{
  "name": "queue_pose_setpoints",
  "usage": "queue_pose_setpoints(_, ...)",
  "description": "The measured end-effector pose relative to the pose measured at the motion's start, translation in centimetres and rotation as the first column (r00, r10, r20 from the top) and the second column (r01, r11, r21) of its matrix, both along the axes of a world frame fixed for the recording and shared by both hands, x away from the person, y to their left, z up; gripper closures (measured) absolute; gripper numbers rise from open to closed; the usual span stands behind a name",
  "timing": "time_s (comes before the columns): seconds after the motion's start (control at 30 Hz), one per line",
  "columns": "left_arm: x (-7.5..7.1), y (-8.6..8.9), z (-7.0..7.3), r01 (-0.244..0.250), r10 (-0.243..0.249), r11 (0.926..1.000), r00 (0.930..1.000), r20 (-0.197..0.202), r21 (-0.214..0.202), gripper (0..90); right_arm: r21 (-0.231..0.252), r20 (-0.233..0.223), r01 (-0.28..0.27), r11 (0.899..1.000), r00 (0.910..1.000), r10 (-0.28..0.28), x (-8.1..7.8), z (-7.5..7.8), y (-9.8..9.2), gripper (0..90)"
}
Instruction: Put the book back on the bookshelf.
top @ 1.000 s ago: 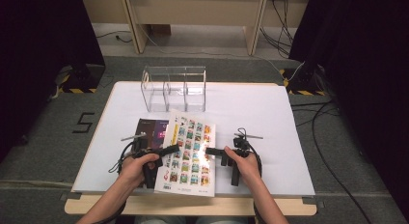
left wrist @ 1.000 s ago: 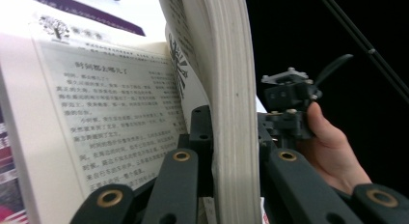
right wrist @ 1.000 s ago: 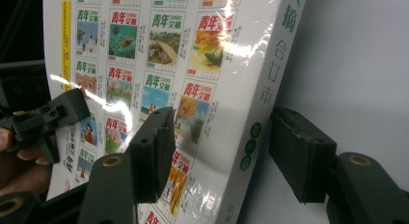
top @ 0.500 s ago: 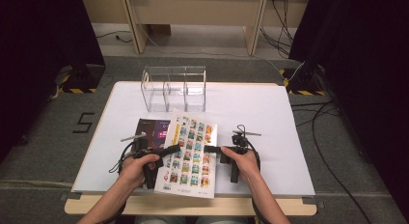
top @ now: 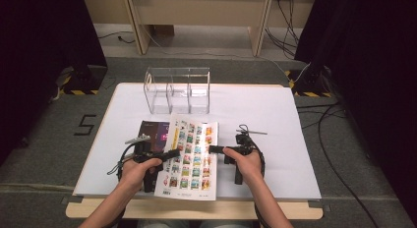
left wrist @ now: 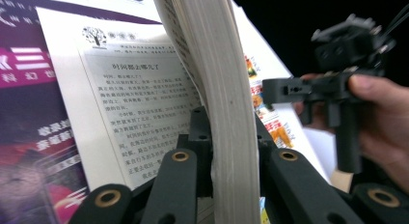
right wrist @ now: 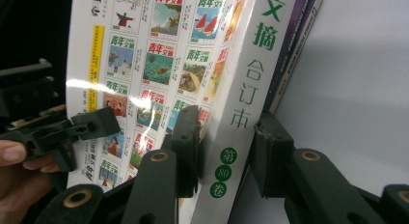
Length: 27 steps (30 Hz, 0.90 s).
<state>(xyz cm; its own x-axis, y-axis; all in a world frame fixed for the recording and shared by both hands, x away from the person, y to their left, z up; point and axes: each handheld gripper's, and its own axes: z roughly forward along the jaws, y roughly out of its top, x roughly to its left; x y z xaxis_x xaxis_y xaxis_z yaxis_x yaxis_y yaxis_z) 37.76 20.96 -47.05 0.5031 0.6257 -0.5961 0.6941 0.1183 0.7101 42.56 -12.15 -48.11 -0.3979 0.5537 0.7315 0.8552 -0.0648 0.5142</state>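
Your right gripper (right wrist: 219,151) has just been closing its jaws around the spine of the thick book (top: 189,154) in the lower middle of the frame, with one side not yet touching, so a two-handed lift looks near. Your left gripper (left wrist: 226,147) pinches the book's page edge tight. The table (top: 275,115) is open toward the clear box (top: 178,89) at the top.

Open white table (top: 275,115) right of the book (top: 189,156); clear acrylic organizer (top: 178,89) blocking the far side, purple magazine (top: 153,132) just left.
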Motion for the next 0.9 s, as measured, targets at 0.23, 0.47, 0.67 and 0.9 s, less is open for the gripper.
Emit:
queue_pose_setpoints(0.23,-0.2,-0.5,0.9,0.006,-0.01,0.9926,0.9995,0.031,0.122,77.8,-0.125,0.036,0.006,0.992,0.9994,-0.002,-0.2,1.3,1.2,66.4)
queue_pose_setpoints(0.47,-0.2,-0.1,0.4,0.003,-0.007,0.9937,0.9994,0.035,0.112,78.3,-0.187,0.071,-0.004,0.982,0.9973,0.017,-0.1,1.7,2.2,62.7)
queue_pose_setpoints(0.67,-0.2,0.1,0.1,0.012,-0.017,0.9943,0.9987,0.049,0.106,78.4,-0.215,0.06,-0.034,0.976,0.9971,0.048,0.6,1.3,2.6,57.7)
queue_pose_setpoints(0.9,-0.2,0.4,0.0,0.014,-0.017,0.9969,0.999,0.042,0.077,78.6,-0.201,0.052,-0.05,0.978,0.9967,0.061,1.2,0.9,2.9,55.2)
